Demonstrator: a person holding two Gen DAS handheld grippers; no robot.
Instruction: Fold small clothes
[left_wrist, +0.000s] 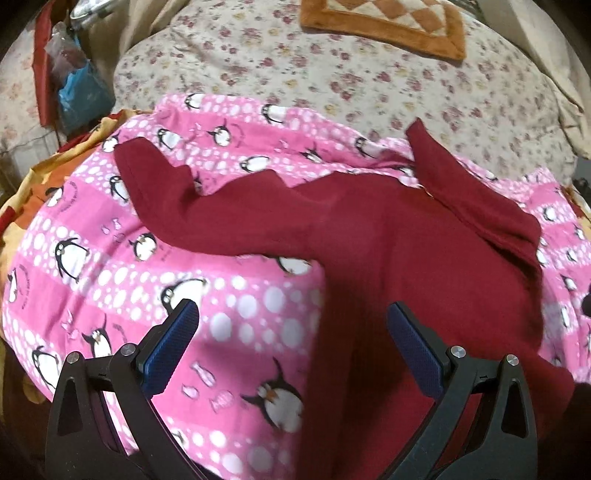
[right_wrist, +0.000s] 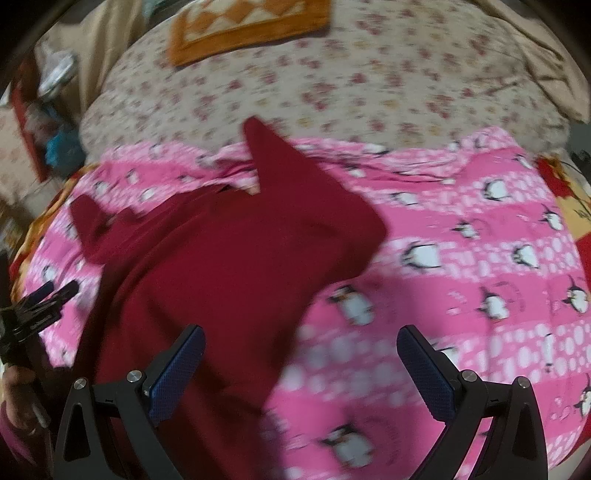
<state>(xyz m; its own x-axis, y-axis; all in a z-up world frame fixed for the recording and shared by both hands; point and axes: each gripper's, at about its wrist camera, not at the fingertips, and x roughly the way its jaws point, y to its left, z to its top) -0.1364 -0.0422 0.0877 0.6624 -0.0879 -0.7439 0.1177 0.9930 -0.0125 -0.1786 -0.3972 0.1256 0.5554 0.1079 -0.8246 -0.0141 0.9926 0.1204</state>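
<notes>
A small dark red long-sleeved top (left_wrist: 388, 236) lies spread on a pink penguin-print blanket (left_wrist: 110, 258). One sleeve (left_wrist: 155, 184) reaches to the far left, the other (left_wrist: 472, 192) to the far right. My left gripper (left_wrist: 293, 314) is open and empty, hovering over the top's near left edge. In the right wrist view the same top (right_wrist: 221, 258) lies left of centre on the blanket (right_wrist: 461, 277). My right gripper (right_wrist: 301, 339) is open and empty above the top's near right edge. The left gripper (right_wrist: 48, 295) shows at that view's left edge.
A floral bedsheet (left_wrist: 332, 74) covers the bed beyond the blanket. An orange patchwork mat (left_wrist: 384, 26) lies at the far side. Bags and clutter (left_wrist: 70, 74) stand off the bed at the far left. A yellow-red cloth (right_wrist: 569, 199) lies under the blanket's right side.
</notes>
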